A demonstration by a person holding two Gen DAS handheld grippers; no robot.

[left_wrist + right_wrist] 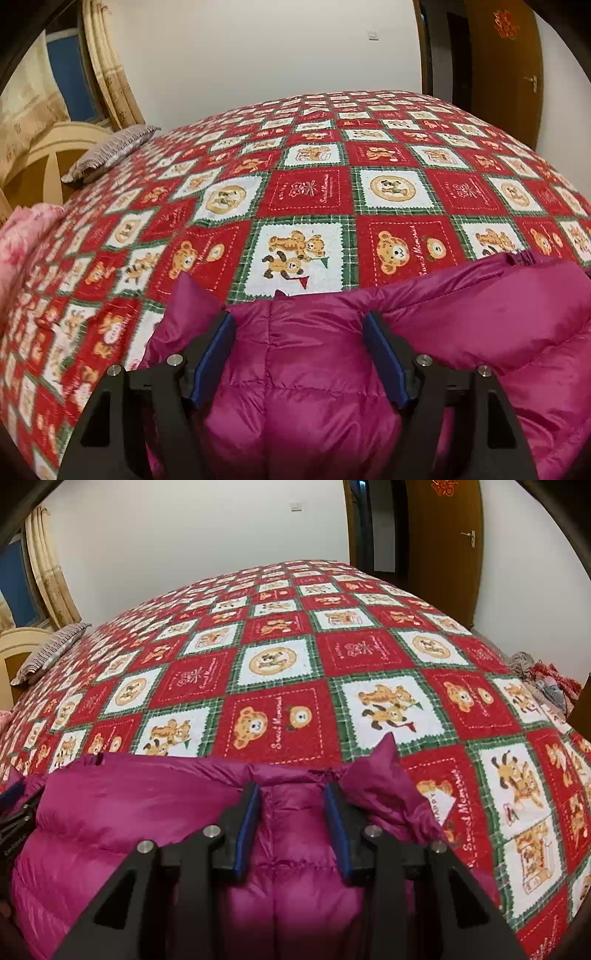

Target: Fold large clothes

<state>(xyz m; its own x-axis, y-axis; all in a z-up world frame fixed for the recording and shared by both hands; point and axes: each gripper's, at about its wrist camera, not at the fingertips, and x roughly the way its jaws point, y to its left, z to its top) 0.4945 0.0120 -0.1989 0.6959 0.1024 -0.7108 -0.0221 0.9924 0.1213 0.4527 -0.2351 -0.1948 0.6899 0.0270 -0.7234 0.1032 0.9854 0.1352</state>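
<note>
A magenta puffer jacket lies bunched at the near edge of a bed with a red, white and green teddy-bear bedspread. My left gripper stands wide, its blue pads pressed against a thick puffed fold of the jacket, with a corner of fabric poking up outside the left finger. In the right wrist view the jacket spreads to the left, and my right gripper is narrower, its pads pinching a quilted fold near the jacket's right corner. Part of the left gripper's body shows at the left edge of that view.
The bedspread stretches far ahead of both grippers. A striped pillow lies at the far left by a cream headboard. Pink bedding sits at the left edge, a heap of clothes at the right edge, and a wooden door stands behind.
</note>
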